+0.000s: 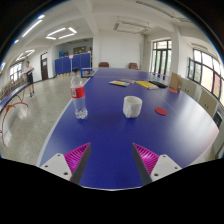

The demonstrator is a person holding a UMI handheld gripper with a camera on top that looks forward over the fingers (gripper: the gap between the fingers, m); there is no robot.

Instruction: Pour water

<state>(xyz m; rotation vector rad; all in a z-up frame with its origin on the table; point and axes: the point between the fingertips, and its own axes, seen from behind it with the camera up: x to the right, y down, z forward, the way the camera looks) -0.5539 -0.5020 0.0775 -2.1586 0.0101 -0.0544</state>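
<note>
My jaws hang released and empty. The bottle (78,94) stands upright ahead-left of them on the tabletop (110,135); the cup (132,106) sits right of it.

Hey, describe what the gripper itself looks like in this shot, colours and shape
The gripper shows as two fingers with pale grey-white outer bodies. Each bears a magenta pad on its inner face, roughly triangular and ridged with fine lines. No cables, markings, hand or sleeve are visible.

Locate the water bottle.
In the gripper view, the water bottle stands on the blue table, beyond the open fingers, left of the white cup.
</note>
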